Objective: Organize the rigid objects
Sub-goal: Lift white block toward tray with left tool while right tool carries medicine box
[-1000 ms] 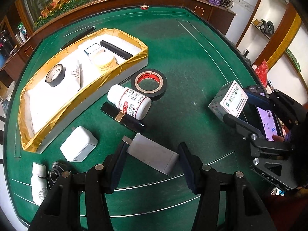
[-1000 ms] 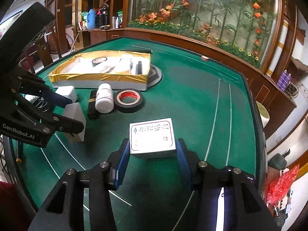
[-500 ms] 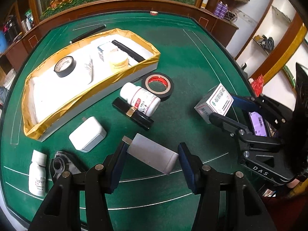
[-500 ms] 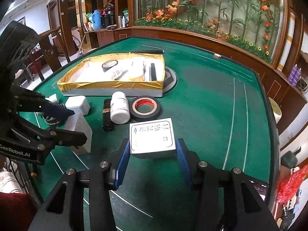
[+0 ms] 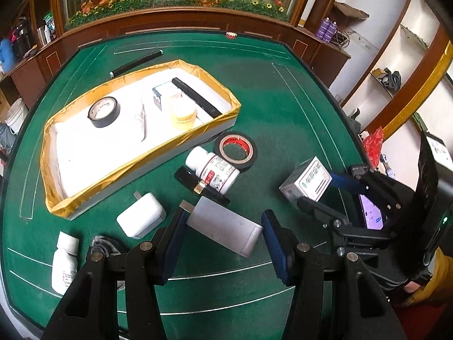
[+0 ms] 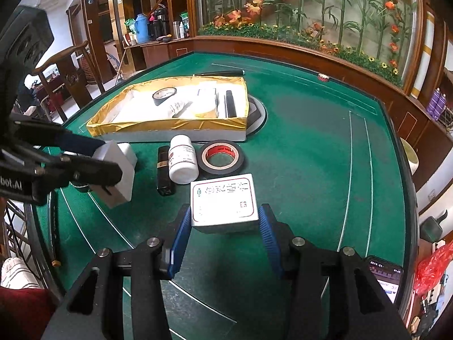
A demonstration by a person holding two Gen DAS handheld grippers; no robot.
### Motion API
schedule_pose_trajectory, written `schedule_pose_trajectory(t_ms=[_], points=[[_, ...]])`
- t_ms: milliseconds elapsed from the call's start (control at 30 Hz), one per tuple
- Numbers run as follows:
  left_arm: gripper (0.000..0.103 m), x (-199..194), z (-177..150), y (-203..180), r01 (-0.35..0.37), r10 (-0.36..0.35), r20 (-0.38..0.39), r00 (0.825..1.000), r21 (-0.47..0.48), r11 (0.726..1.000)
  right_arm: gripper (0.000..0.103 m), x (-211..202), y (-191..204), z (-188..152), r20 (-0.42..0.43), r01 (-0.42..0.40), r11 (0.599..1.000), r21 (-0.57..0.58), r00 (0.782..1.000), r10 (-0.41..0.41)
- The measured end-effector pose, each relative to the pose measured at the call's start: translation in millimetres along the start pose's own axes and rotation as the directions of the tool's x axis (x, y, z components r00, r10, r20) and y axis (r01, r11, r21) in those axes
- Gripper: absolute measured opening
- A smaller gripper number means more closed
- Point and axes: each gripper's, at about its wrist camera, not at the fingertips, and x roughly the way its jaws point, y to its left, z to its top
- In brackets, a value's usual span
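A grey block [image 5: 225,228] is clamped in the left claw [image 5: 220,240], held above the green counter [image 5: 283,119]. A white printed box [image 6: 223,205] is clamped in the right claw [image 6: 223,235], also lifted. Behind them, a gold-lined tray [image 5: 195,131] is seen, with a pill bottle [image 5: 213,170] and tape roll [image 5: 236,150] beside it.

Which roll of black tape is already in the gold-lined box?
The black tape roll with the white core lies inside the gold-lined box. The roll with the red core sits outside, on the green table.
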Motion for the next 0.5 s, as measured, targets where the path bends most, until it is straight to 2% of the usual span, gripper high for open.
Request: schedule_pose_trajectory(t_ms=[500], points=[[0.057,-1.1,10.1,10.2,-0.009,0.009,0.012,1.0,-0.017,1.0,0.047,0.9,-1.3,1.0,-0.002,0.004,1.0,0.007,1.0,-0.004]])
